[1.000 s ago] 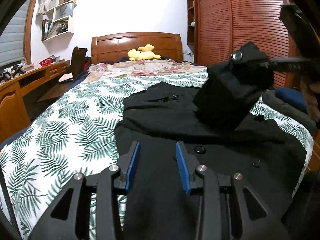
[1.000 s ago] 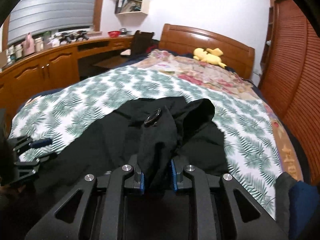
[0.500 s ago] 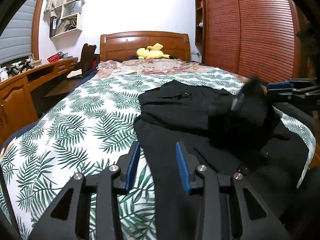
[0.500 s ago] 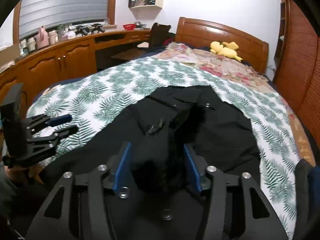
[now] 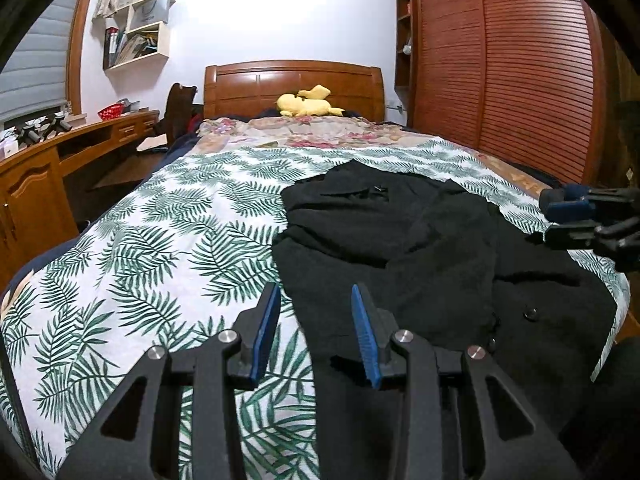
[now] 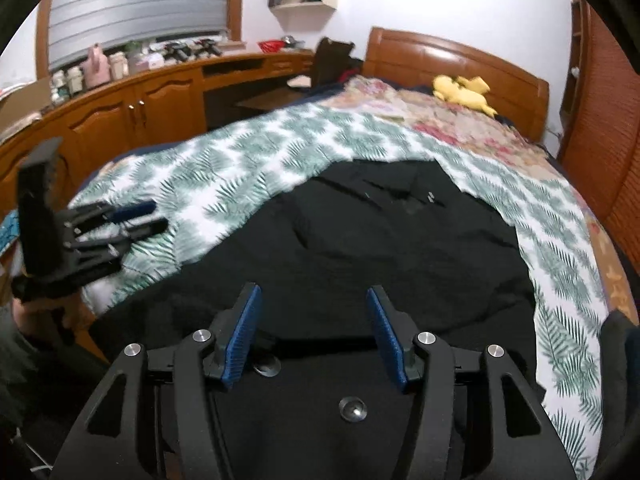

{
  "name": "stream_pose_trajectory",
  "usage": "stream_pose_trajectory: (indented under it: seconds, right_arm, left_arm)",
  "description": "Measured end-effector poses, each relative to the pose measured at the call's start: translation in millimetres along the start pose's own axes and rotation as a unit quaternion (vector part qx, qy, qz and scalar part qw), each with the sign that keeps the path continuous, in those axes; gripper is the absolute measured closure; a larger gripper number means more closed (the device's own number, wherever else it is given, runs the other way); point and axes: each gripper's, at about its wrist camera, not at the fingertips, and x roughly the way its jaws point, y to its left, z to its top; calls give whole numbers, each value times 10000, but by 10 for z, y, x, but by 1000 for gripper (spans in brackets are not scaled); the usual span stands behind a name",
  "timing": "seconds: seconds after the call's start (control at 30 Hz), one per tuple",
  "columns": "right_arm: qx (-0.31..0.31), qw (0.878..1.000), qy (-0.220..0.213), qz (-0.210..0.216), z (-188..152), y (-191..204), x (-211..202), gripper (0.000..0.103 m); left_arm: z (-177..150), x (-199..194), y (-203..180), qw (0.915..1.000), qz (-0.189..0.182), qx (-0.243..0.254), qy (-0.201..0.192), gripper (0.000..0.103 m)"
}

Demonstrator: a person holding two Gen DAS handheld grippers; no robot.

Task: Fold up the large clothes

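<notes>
A large black coat [image 5: 420, 248] with buttons lies spread on the leaf-print bed cover [image 5: 160, 240], one sleeve folded across its front. It also fills the middle of the right wrist view [image 6: 380, 248]. My left gripper [image 5: 314, 312] is open and empty above the coat's left edge. My right gripper [image 6: 312, 312] is open and empty just above the coat's lower part. Each gripper shows in the other's view: the right one at the right edge [image 5: 576, 216], the left one at the left [image 6: 132, 220].
A wooden headboard [image 5: 294, 80] with a yellow plush toy [image 5: 308, 104] stands at the far end. A wooden desk and cabinets [image 6: 140, 108] run along the left side, a louvred wardrobe [image 5: 500, 60] along the right. A dark garment [image 6: 624, 344] lies at the bed's right edge.
My right gripper opened and let go of the coat sleeve, which now lies folded on the coat, then drew back. The left gripper shifted left and stayed open.
</notes>
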Motion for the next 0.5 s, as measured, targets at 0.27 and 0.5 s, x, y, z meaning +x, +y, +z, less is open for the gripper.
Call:
stream_pose_trajectory:
  seconds: [0.27, 0.5]
  right_arm:
    - [314, 9981, 377, -376, -400, -439, 198, 47]
    - [444, 9977, 372, -357, -495, -601, 344, 47]
  left_arm:
    - [-26, 105, -150, 9996, -159, 47, 228, 68]
    - [11, 124, -306, 9996, -164, 113, 223, 68]
